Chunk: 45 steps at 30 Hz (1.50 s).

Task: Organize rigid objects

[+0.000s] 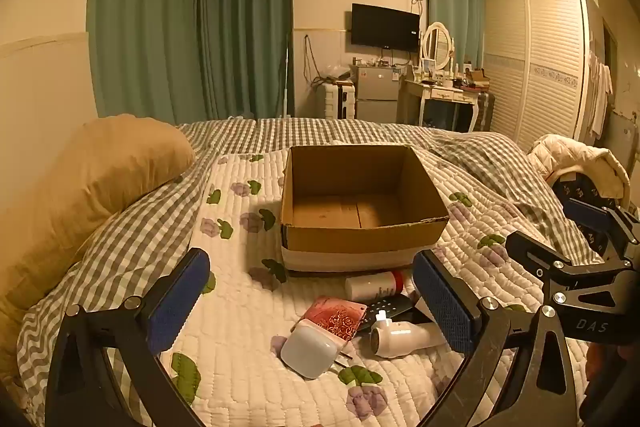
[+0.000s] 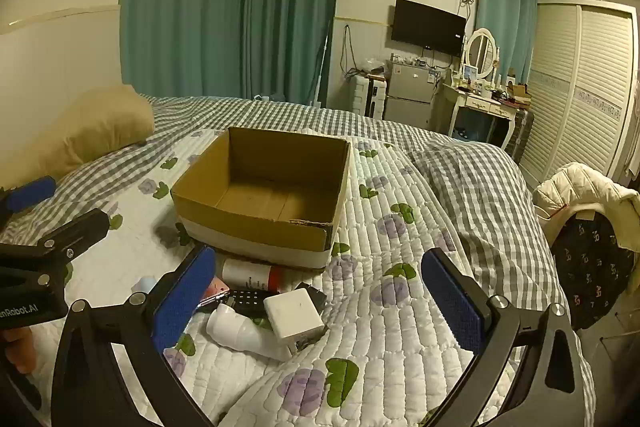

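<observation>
Both tongs spread wide, empty — left tongs (image 1: 310, 303), right tongs (image 2: 318, 301), cardboard box (image 1: 360, 239) beyond small clutter, tan pillow (image 1: 100, 183) leftward

left gripper (image 1: 316, 303): fingers spread wide, tilted down | right gripper (image 2: 320, 303): same

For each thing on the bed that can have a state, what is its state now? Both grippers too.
cardboard box: open, empty
white bottle: lying on its side, red cap on
white charger: unplugged, on the quilt
left gripper: open, holding nothing
right gripper: open, holding nothing
</observation>
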{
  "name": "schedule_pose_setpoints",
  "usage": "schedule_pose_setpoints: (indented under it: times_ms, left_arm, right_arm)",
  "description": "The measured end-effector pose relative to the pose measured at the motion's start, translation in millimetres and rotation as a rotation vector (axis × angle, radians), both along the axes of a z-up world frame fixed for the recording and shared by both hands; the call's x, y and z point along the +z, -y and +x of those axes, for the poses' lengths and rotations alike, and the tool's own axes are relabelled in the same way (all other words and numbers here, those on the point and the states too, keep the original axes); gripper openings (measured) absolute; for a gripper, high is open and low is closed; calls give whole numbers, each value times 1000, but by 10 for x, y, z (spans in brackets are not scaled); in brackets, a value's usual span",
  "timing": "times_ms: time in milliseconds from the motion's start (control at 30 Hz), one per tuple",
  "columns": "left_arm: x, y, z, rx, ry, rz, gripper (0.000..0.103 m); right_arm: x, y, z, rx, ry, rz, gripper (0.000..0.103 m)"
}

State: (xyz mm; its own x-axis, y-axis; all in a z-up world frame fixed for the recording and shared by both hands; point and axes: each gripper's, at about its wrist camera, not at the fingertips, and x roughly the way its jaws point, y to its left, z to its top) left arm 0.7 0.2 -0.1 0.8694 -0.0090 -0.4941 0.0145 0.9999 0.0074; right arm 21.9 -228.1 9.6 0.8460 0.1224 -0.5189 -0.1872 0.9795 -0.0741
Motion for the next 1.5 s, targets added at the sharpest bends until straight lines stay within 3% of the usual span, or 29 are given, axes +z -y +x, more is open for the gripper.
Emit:
schedule_pose_setpoints:
  times_ms: [1500]
  left_arm:
    - [-62, -14, -10, 4, 1, 6, 103]
  right_arm:
    - [-80, -10, 23, 0, -29, 8, 103]
